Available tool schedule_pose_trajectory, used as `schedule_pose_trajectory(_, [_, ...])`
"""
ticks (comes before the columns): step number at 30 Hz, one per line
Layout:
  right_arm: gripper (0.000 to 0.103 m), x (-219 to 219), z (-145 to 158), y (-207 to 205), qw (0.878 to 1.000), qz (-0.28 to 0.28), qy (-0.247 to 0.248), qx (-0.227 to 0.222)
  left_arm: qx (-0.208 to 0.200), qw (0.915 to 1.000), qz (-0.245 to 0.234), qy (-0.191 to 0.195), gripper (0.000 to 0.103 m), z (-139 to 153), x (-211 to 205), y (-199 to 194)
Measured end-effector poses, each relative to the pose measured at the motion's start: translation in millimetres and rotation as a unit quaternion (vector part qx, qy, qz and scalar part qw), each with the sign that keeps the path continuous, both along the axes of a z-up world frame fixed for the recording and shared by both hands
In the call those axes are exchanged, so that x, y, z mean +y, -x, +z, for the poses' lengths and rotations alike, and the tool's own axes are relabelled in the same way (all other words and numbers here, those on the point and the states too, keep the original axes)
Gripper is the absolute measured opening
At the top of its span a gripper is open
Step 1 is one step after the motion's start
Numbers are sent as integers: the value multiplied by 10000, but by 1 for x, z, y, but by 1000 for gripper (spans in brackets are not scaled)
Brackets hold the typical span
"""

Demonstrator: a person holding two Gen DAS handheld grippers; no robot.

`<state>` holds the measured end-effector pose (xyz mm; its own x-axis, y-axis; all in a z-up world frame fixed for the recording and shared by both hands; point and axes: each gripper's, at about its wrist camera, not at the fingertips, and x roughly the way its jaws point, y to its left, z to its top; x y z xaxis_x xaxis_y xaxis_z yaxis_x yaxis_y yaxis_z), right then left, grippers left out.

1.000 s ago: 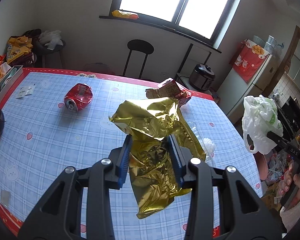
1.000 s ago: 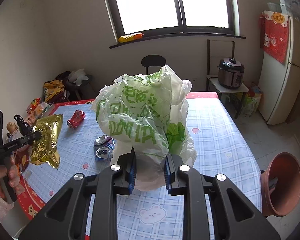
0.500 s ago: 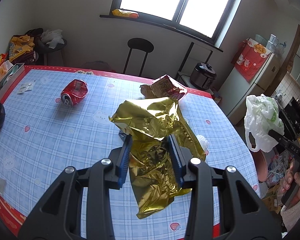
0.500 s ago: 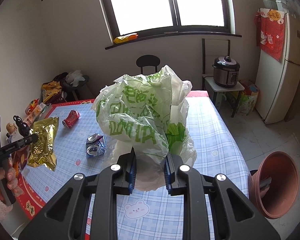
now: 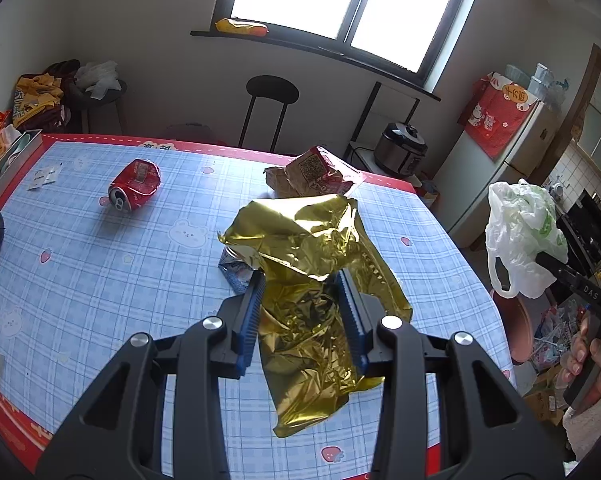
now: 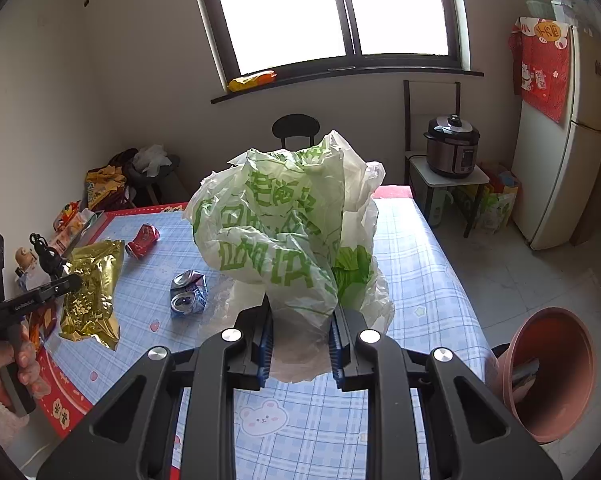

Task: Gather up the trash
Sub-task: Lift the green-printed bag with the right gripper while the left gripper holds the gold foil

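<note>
My left gripper point(image 5: 300, 280) is shut on a crumpled gold foil wrapper point(image 5: 312, 292) and holds it above the blue checked table point(image 5: 100, 264); the wrapper also shows at the left of the right wrist view point(image 6: 92, 288). My right gripper point(image 6: 300, 312) is shut on a white plastic bag with green print point(image 6: 284, 236), seen at the right of the left wrist view point(image 5: 520, 236). A crushed red can point(image 5: 134, 184), a crushed blue can point(image 6: 188, 294) and a red and tan snack bag point(image 5: 316, 174) lie on the table.
A terracotta-coloured bin point(image 6: 552, 372) stands on the floor off the table's right side. A black stool point(image 5: 272, 92), a rice cooker point(image 6: 452, 146) on a small stand and a fridge point(image 6: 560, 136) are beyond the table. Clutter sits at the table's far left edge point(image 5: 4, 148).
Both grippers have pulled back and up from the table, still holding the wrapper and the bag. The blue can has come into view beside the wrapper.
</note>
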<state>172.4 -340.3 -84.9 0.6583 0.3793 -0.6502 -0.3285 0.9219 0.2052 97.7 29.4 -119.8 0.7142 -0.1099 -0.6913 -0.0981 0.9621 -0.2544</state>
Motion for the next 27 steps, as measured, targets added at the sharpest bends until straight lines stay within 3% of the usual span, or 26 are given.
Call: schedule_pose_trajectory(27, [23,1,2,5,9998,-202,-9,16,-15,9999,-142,33,39,-3,0,-12])
